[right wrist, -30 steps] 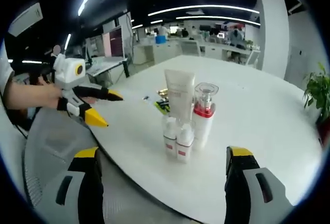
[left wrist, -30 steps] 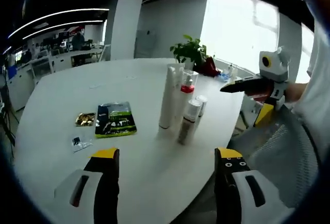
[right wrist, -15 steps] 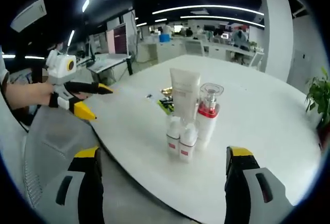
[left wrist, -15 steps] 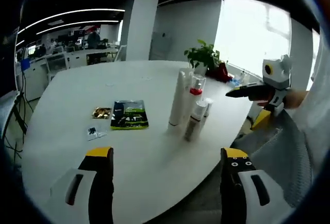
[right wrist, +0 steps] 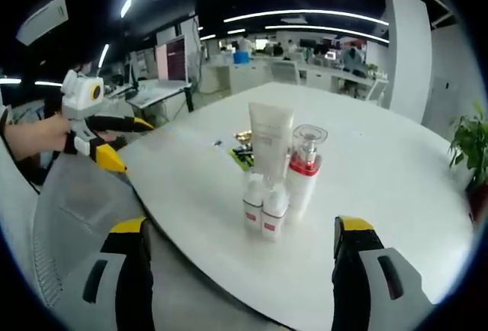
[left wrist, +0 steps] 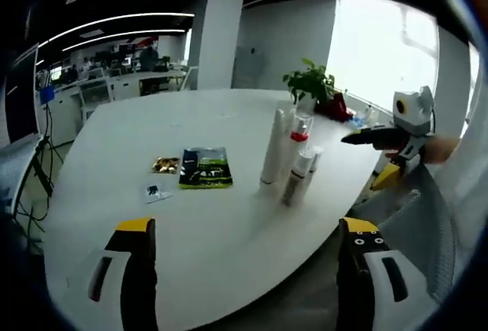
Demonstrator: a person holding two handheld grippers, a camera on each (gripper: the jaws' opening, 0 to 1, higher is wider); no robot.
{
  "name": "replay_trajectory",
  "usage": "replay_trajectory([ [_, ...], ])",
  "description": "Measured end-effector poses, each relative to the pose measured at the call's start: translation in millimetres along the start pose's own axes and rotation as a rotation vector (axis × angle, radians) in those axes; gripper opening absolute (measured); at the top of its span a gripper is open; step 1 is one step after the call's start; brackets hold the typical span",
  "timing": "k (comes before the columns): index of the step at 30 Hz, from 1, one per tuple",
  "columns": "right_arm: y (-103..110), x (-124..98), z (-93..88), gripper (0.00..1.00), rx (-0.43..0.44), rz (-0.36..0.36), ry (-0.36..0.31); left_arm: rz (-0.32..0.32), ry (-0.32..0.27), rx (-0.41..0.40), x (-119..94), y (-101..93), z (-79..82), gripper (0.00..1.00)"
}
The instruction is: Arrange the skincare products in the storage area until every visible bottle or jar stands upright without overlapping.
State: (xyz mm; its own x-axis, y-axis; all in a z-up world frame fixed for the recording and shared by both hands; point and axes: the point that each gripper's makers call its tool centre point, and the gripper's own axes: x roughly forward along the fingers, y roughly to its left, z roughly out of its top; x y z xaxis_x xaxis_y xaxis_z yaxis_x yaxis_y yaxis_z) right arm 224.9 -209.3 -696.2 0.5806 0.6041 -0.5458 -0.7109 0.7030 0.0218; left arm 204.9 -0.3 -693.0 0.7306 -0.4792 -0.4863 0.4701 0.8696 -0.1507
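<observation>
left gripper view, left to right: left gripper point(left wrist: 242, 228) low in frame, jaws wide apart, nothing between them, hanging off the near edge of the white round table point(left wrist: 114, 155); on the table a small clear packet point(left wrist: 153, 191), then a gold wrapper point(left wrist: 165, 165) just beside a dark green sachet point(left wrist: 204, 168); further right the skincare cluster, all upright: tall white tube point(left wrist: 272, 147), clear pump bottle with red collar point(left wrist: 300, 129) behind it, two small white bottles point(left wrist: 299, 178) in front, touching or nearly so, cannot tell; potted plant point(left wrist: 309, 85) at the far edge of the table; right gripper point(left wrist: 375, 137) enters from the right, held in a hand point(left wrist: 438, 149), off the table edge, well apart from the bottles; grey mesh chair point(left wrist: 415, 216) under it.

right gripper view, left to right: the left gripper point(right wrist: 126, 142) held by a hand point(right wrist: 34, 136) at far left, yellow tips spread, empty, over a grey chair point(right wrist: 72, 209); right gripper point(right wrist: 238, 228) at bottom, jaws wide, gripping nothing, short of the table point(right wrist: 396, 186) edge; centre of the table: the white tube point(right wrist: 267, 142) standing on its cap, the pump bottle point(right wrist: 303, 169) just right of it, the two small bottles point(right wrist: 263, 207) side by side in front, red bands near their bases; green sachet edge point(right wrist: 240, 157) and gold wrapper point(right wrist: 242, 137) peek out behind the tube; plant leaves point(right wrist: 467, 136) at far right.
</observation>
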Motion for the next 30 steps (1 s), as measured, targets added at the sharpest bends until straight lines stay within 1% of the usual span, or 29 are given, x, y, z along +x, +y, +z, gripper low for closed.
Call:
replay_trajectory([
  [2, -0.2, 0.2, 0.3, 0.99, 0.003, 0.0, -0.002, 0.006, -0.005, -0.013, -0.5, 2.9, -0.6, 0.95],
  [5, 0.0, 0.2, 0.4, 0.99, 0.001, -0.001, -0.003, 0.016, -0.015, -0.007, 0.3, 5.1, 1.0, 0.99],
  [9, 1.5, 0.8, -0.3, 0.99, -0.012, 0.002, 0.006, 0.01, 0.002, -0.02, 0.5, 2.2, -2.0, 0.99],
  [15, 1.8, 1.6, -1.9, 0.99, -0.025, 0.001, 0.017, 0.025, -0.009, -0.046, 1.1, 4.9, -1.1, 0.99],
  [24, 0.0, 1.6, -1.9, 0.99, -0.019, -0.007, 0.014, 0.019, 0.022, -0.025, 3.0, 0.9, -5.4, 0.99],
  [28, 1.9, 2.9, -3.8, 0.99, -0.024, 0.003, 0.026, 0.032, 0.036, -0.017, 3.9, 2.8, -7.6, 0.98],
  [30, 2.8, 3.5, -4.4, 0.99, -0.028, 0.006, 0.03, 0.03, 0.031, -0.02, 3.5, 1.9, -6.6, 0.98],
])
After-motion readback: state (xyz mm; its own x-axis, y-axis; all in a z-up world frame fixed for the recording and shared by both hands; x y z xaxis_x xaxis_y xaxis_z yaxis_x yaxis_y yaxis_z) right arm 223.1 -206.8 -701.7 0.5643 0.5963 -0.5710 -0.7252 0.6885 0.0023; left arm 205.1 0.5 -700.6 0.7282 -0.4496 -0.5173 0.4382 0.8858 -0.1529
